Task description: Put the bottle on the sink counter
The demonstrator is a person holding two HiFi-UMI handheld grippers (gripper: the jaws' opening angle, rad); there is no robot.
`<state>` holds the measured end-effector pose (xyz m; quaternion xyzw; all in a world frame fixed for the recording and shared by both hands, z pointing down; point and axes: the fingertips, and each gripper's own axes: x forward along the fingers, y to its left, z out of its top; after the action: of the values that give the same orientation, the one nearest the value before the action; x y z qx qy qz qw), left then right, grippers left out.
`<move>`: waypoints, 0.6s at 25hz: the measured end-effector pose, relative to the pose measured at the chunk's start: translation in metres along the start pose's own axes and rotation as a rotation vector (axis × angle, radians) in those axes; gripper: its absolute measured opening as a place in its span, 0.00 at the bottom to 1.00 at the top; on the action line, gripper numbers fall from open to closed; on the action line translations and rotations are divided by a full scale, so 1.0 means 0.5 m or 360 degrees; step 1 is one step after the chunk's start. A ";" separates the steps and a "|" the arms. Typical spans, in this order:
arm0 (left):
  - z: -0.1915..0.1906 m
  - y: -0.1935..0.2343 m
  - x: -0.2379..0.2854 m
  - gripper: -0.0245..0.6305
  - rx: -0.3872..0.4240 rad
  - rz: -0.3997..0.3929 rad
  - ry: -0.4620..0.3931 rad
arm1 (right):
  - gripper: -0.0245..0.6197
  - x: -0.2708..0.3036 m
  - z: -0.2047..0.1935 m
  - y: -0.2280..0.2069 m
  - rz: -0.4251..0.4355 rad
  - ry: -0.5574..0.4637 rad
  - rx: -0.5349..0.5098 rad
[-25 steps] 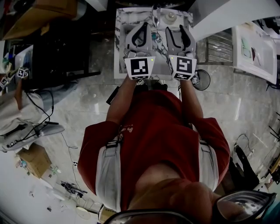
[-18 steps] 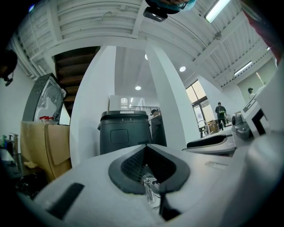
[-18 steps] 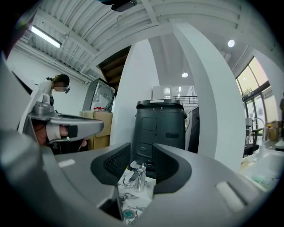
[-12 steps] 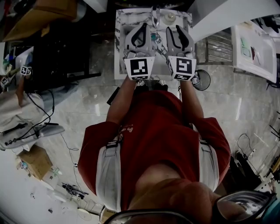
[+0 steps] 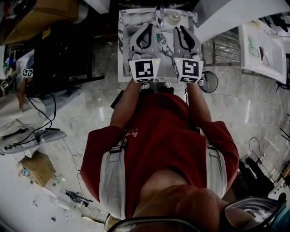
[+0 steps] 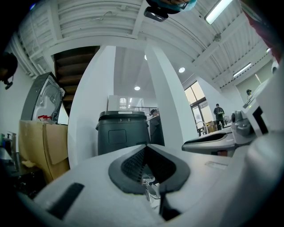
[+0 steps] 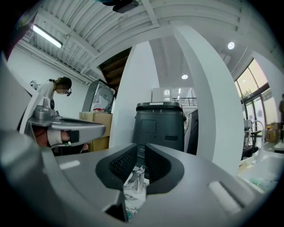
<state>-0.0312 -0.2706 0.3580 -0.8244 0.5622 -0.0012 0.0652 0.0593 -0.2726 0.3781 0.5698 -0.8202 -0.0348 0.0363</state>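
The upright white round bottle (image 5: 174,17) stands just above the right gripper (image 5: 182,29), its empty jaws just narrowed to a slit; the clenched left gripper (image 5: 147,26) sits farther off.

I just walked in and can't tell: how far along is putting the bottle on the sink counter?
Apparently done: what looks like the bottle stands on the sink counter beside the tap. In hand: nothing; the left hand-held gripper is shut and empty, the right hand-held gripper has just been closing its jaws on nothing. Left: likely only drawing both back.
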 end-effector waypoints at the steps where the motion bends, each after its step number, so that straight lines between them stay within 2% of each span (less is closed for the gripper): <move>1: 0.000 0.000 -0.001 0.04 -0.0002 0.0001 -0.0001 | 0.11 -0.001 -0.001 0.000 -0.0002 0.0001 0.0001; 5: -0.003 0.000 -0.004 0.04 -0.0003 0.0006 0.0005 | 0.05 -0.005 -0.001 0.001 -0.0007 0.0003 -0.0001; 15: -0.003 -0.002 -0.005 0.04 -0.0003 0.0007 0.0009 | 0.04 -0.008 -0.004 -0.003 -0.0037 0.0029 -0.0024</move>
<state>-0.0316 -0.2680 0.3598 -0.8232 0.5642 -0.0027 0.0630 0.0623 -0.2696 0.3799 0.5794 -0.8129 -0.0362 0.0474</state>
